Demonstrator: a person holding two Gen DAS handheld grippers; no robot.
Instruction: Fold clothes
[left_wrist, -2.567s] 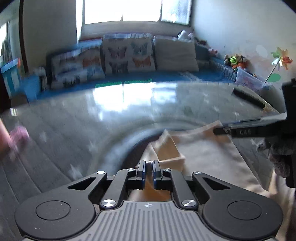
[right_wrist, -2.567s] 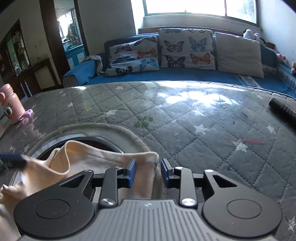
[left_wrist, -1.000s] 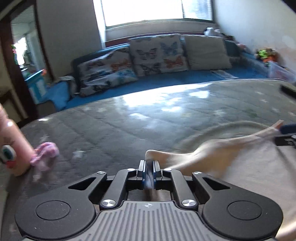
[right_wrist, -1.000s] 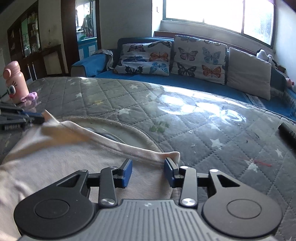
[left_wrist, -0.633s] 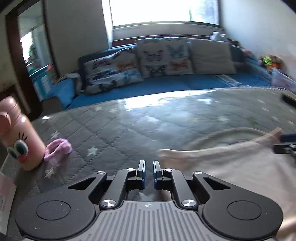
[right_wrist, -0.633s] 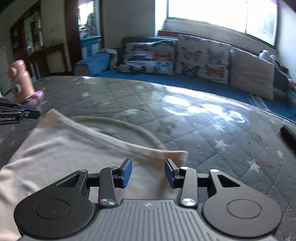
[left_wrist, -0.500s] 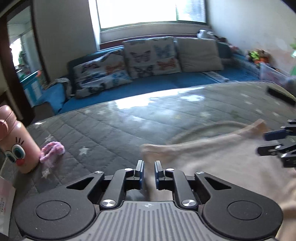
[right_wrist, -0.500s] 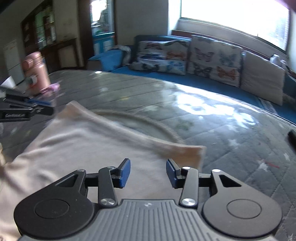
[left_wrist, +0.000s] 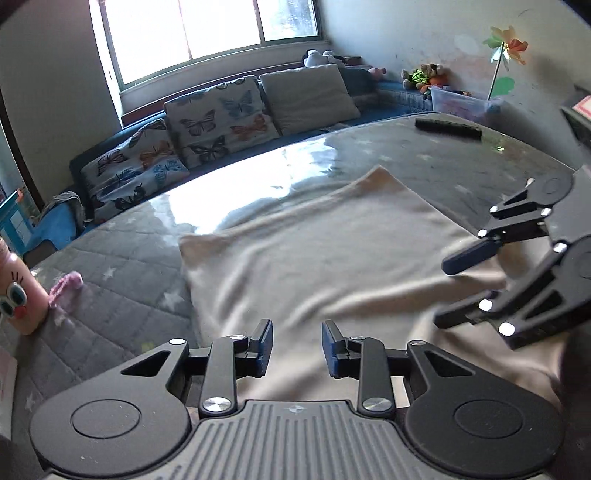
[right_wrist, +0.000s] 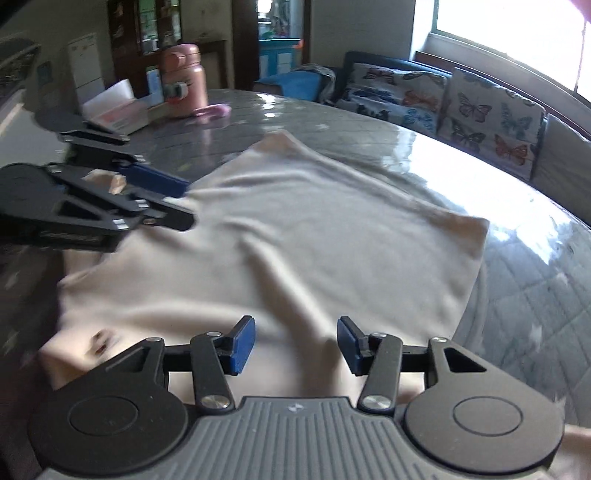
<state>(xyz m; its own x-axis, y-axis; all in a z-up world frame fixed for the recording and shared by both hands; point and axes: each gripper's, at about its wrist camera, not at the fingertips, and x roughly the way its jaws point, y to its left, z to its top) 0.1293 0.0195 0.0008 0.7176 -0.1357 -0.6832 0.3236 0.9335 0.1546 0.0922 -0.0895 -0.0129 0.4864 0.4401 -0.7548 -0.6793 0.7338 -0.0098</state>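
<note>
A cream garment (left_wrist: 325, 254) lies spread flat and folded over on the grey quilted mattress (left_wrist: 122, 295); it also shows in the right wrist view (right_wrist: 314, 236). My left gripper (left_wrist: 297, 349) is open and empty above the garment's near edge. My right gripper (right_wrist: 295, 345) is open and empty above the garment's near part. Each gripper shows in the other's view: the right one (left_wrist: 458, 288) at the right, the left one (right_wrist: 184, 203) at the left, both open.
A pink bottle (right_wrist: 183, 79) and a pink scrunchie (right_wrist: 212, 110) sit at the mattress's left side, beside a white box (right_wrist: 114, 107). A black remote (left_wrist: 448, 127) lies at the far right. A blue sofa with butterfly cushions (left_wrist: 221, 120) runs behind.
Both grippers have let go of the garment's far corners and drawn back. The left gripper opened wide. The garment now lies flat on the mattress.
</note>
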